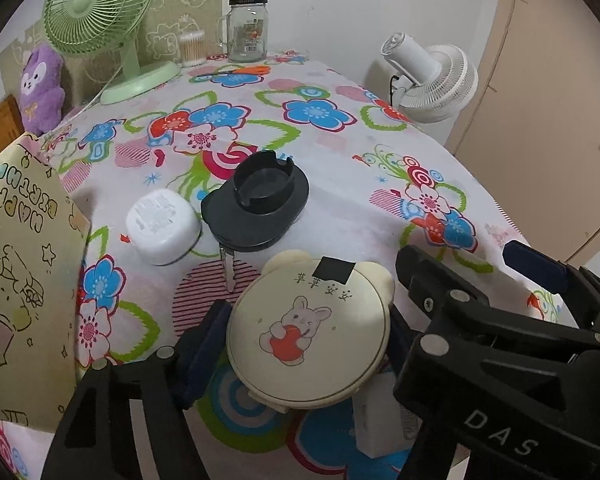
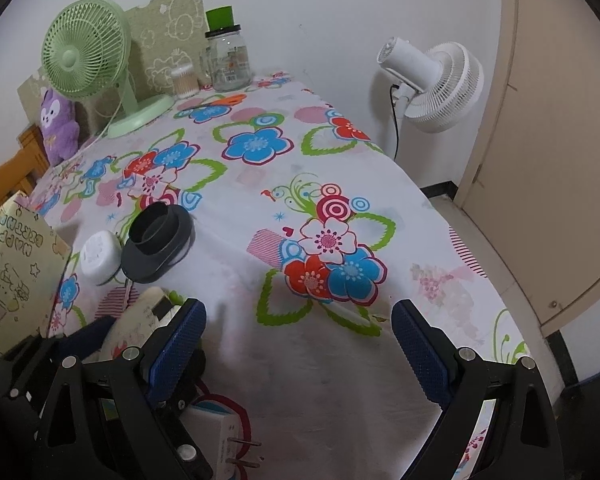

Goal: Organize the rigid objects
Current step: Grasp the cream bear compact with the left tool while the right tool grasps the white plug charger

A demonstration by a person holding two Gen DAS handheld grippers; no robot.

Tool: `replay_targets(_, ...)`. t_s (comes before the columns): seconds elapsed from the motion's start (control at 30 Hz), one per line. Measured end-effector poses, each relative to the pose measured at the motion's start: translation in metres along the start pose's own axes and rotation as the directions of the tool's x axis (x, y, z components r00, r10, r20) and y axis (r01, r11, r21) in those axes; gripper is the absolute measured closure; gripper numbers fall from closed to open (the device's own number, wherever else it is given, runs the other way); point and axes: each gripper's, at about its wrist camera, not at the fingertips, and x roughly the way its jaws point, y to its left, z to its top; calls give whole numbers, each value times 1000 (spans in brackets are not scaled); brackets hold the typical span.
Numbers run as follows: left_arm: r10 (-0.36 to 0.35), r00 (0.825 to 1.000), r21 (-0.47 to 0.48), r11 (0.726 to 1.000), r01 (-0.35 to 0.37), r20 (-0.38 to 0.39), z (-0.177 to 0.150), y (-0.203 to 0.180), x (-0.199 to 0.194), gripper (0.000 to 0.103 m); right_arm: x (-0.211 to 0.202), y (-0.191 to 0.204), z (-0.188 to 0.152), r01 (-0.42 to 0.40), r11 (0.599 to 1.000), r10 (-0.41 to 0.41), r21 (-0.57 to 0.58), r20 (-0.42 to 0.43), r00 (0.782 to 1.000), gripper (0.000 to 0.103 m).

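Left wrist: two fans [image 1: 96, 12], one ashtray [image 1: 266, 186]

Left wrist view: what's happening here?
The left gripper has its jaws around a round cream compact with a rabbit print, over the floral tablecloth. The right gripper stands open beside it, holding nothing. A black ashtray and a white box sit just beyond.

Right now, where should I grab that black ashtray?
Grab the black ashtray by its raised round wall, coming from above and pinching across opposite outer sides. It sits upright, open side up, and the white case crowds its left.
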Motion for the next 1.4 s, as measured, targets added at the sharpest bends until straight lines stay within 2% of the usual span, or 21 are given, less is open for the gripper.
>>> replay_targets(0.33,45,999,-34,998,-44,29,-5,20,-9,27,-6,13,-2,-8,1000,8,-13,7,1000,7)
replay_targets(0.57,117,992,-11,993,-117,55,-17,31,-19,27,-10,30,-12,-15,999,15,-42,1,1000,7)
replay_targets(0.9,93,994,4,996,-93,58,-36,36,-27,27,-18,49,-28,-14,997,14,-74,-7,1000,7)
replay_targets(1.23,118,990,-30,993,-116,78,-55,46,-33,26,-20,53,-47,-13,999,13,-46,3,1000,7)
replay_targets(1.4,163,981,-36,986,-160,106,-58,46,-33,15,-20,44,-53,4,1000,-4,-1,16,1000,8)
